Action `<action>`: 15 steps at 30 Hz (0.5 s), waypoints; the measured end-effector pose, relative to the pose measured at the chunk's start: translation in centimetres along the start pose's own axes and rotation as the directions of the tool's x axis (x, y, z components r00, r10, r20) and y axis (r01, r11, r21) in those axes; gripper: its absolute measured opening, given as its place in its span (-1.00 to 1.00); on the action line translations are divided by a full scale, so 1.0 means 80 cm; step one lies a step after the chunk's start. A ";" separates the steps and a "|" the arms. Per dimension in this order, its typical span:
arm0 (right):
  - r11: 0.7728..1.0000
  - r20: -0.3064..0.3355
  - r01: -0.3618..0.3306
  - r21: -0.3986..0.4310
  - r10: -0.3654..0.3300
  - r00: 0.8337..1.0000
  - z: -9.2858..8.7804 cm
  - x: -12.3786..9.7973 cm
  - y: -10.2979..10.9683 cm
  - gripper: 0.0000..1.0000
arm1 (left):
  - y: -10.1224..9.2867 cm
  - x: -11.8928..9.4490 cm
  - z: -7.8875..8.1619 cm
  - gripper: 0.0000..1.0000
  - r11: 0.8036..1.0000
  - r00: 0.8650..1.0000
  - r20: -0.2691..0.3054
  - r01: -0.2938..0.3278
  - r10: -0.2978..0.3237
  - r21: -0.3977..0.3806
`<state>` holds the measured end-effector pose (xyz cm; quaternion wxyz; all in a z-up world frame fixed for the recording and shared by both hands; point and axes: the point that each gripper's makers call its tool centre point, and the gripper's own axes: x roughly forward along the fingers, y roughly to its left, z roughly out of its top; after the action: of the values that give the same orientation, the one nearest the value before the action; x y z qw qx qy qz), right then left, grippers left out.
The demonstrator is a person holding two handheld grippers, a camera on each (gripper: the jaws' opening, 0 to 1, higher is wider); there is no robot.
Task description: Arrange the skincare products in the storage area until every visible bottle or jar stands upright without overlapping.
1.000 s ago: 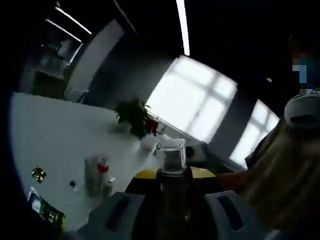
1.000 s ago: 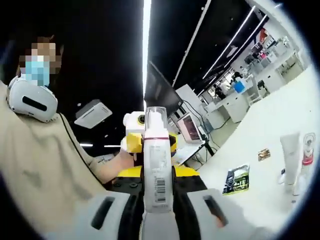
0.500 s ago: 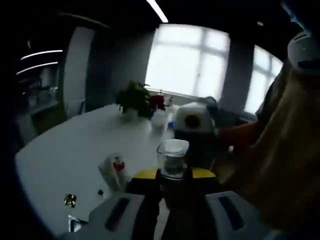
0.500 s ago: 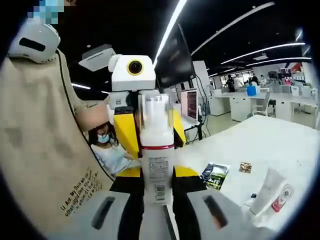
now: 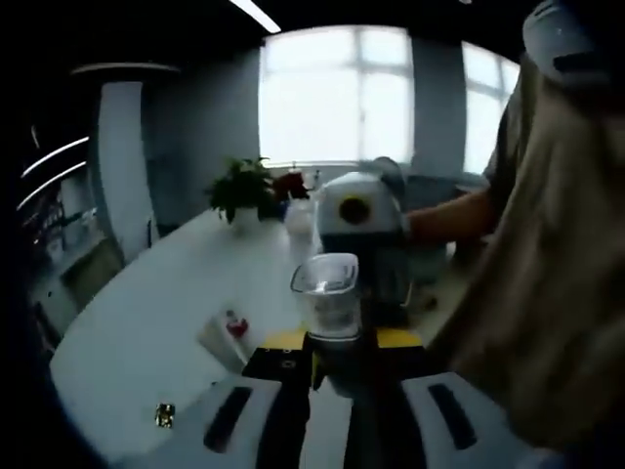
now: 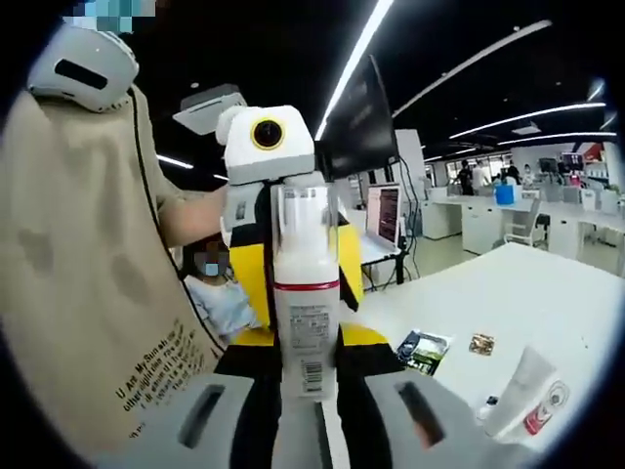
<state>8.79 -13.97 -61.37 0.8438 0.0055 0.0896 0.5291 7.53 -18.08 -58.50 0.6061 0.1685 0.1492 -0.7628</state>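
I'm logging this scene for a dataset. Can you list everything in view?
pump bottle: one, white with red band and clear cap, held upright in the right tongs
white tube: one, red-marked, lying on the table
dark sachet: one, on the table
small gold packet: one, on the table
potted plant: one, green, far table end
table: one, white
left tongs: closed on the bottle
right tongs: closed on the bottle

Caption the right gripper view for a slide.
Right gripper holds a white pump bottle upright above the white table.
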 end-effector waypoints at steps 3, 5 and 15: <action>0.998 -0.027 0.013 -0.065 -0.015 1.000 -0.005 -0.002 -0.004 -0.60 | 0.000 0.004 -0.004 -0.65 1.000 0.999 -0.037 -0.005 0.005 0.004; 0.994 -0.044 0.043 -0.098 -0.047 0.998 -0.011 -0.003 -0.010 -0.59 | 0.004 0.008 -0.010 -0.65 0.999 0.997 -0.070 -0.025 0.026 0.024; 0.987 -0.082 0.120 -0.109 -0.129 0.988 -0.036 -0.011 -0.016 -0.55 | 0.005 0.027 -0.029 -0.67 0.998 0.991 -0.129 -0.027 0.034 0.054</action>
<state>9.13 -15.59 -64.17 0.8696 -0.0676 0.0995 0.4790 7.65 -19.05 -61.49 0.6020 0.2358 0.1658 -0.7446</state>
